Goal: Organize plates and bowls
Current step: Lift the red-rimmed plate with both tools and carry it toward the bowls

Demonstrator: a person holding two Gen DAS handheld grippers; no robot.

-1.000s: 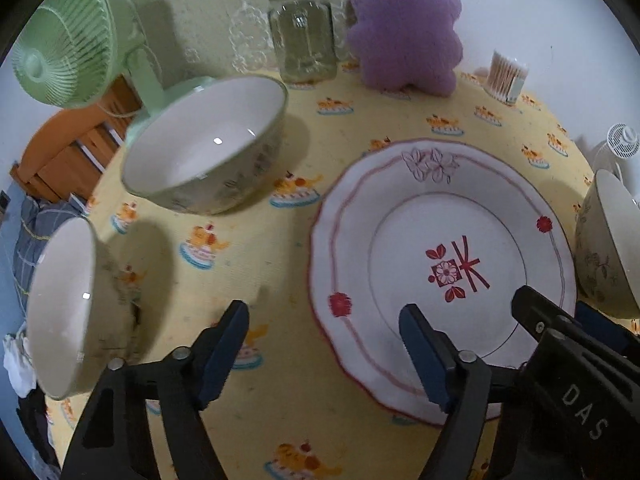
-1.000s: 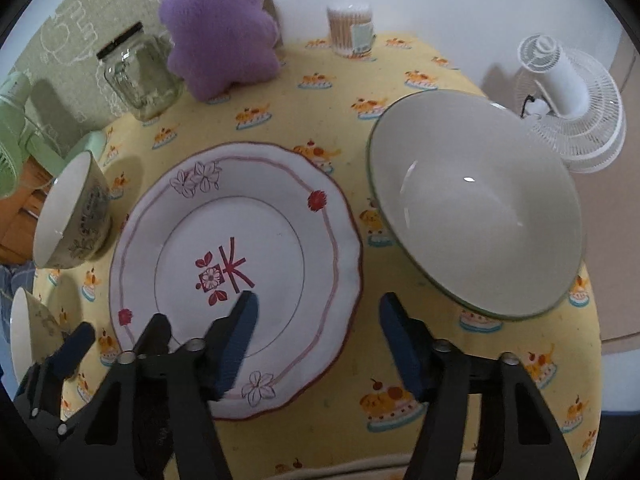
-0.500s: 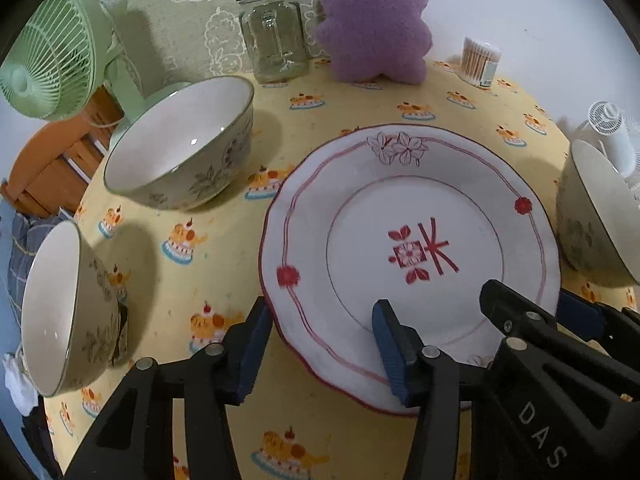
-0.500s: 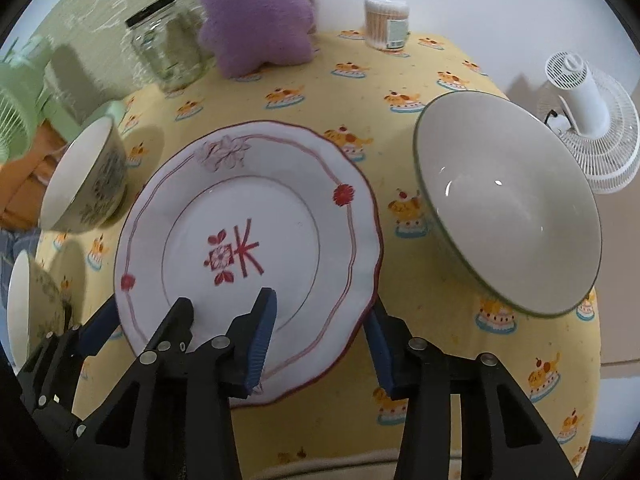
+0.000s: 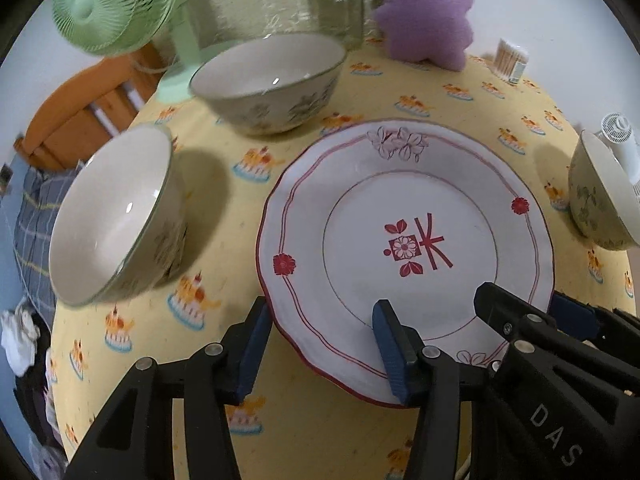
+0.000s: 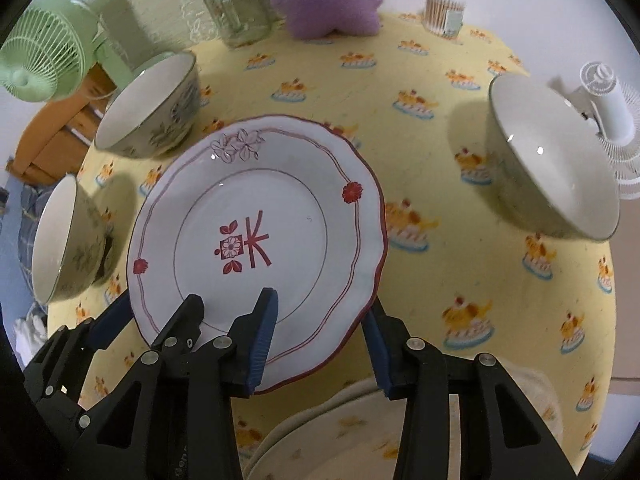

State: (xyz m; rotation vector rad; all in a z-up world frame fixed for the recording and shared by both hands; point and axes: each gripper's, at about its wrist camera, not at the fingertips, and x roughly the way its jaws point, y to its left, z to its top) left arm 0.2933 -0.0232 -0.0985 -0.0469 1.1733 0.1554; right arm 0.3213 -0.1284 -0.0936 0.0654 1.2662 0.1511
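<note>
A white plate with red trim [image 5: 408, 216] [image 6: 260, 216] is tilted up off the yellow tablecloth. My left gripper [image 5: 320, 344] has one finger over its near-left rim and one under. My right gripper [image 6: 320, 332] likewise straddles its near-right rim. Both jaws still show a gap at the rim. Three floral bowls stand on the table: one at the far left [image 5: 268, 80] [image 6: 152, 108], one at the near left [image 5: 116, 216] [image 6: 64, 240], one at the right [image 5: 604, 192] [image 6: 552, 160]. A stack of pale plates [image 6: 360, 432] lies just below the right gripper.
A green fan [image 5: 116, 0], a glass jar [image 5: 336, 4], a purple plush [image 5: 424, 8] and a cotton-swab tub [image 5: 510, 58] line the back of the table [image 5: 320, 432]. A white fan [image 6: 608, 108] stands at the right edge. An orange wooden chair [image 5: 80, 112] is beyond the left edge.
Both grippers have moved in onto the plate's near rim and narrowed. The plate has come up off the cloth and sits closer to me. The stack of pale plates has come into the right wrist view.
</note>
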